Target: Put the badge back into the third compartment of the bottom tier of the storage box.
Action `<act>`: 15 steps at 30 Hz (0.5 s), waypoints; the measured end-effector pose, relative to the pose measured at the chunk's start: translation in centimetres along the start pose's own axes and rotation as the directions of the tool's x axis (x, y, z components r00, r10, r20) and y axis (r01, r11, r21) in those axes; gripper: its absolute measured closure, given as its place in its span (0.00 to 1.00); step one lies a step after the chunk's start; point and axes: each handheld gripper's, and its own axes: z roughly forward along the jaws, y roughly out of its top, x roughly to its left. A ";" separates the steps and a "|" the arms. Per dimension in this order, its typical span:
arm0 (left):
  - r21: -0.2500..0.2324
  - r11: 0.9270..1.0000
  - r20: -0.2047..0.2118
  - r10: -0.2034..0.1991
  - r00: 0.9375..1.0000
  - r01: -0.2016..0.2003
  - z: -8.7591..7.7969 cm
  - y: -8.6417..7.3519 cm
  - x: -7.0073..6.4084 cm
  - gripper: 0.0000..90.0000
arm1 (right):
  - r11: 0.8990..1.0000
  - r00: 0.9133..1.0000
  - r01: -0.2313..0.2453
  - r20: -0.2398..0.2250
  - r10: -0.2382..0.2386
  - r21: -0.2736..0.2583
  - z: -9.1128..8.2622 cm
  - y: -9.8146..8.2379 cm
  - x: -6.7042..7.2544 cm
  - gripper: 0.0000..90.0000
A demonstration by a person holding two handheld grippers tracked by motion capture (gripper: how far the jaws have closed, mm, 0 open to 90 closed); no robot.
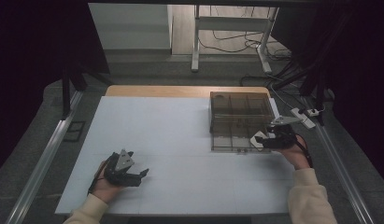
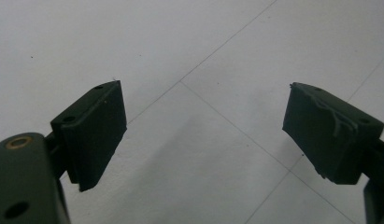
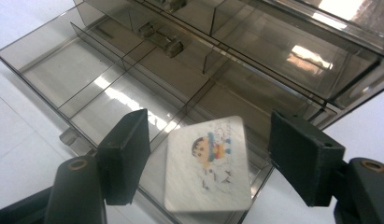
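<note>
Standing well apart, the jaws of the right gripper are seen with a small white card between them; the card, printed with a cartoon figure, is touched by neither pad, a gap being left on each side, and it is blurred at its lower edge. Whether the card rests on anything cannot be told. Just beyond and beneath the card a smoky transparent organiser box is laid open, its compartments parted by thin dividers, and the card is placed over the near compartment at the box's edge. In the high view the right gripper is held at the near right corner of the box, which sits on the white table. The jaws of the left gripper are also spread wide and nothing is held between them; only the bare white surface with its thin seam lines is seen ahead of them. In the high view the left gripper is kept low over the table, well apart from the box.
</note>
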 end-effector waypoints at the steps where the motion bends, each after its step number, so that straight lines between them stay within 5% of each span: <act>1: -0.002 1.000 0.000 -0.001 1.000 0.001 0.0 0.0 0.0 0.15 | 1.000 1.000 0.000 0.002 0.000 0.001 -0.1 0.0 0.0 0.33; 8: -0.002 1.000 0.000 -0.001 1.000 0.001 0.0 0.0 0.0 0.15 | 1.000 1.000 -0.006 0.019 0.007 -0.010 -0.2 0.0 -0.2 0.43; 15: -0.001 1.000 0.000 0.001 1.000 -0.001 0.0 0.0 0.0 0.15 | 0.999 0.996 -0.034 0.085 0.034 0.001 -0.8 -0.2 -1.1 0.95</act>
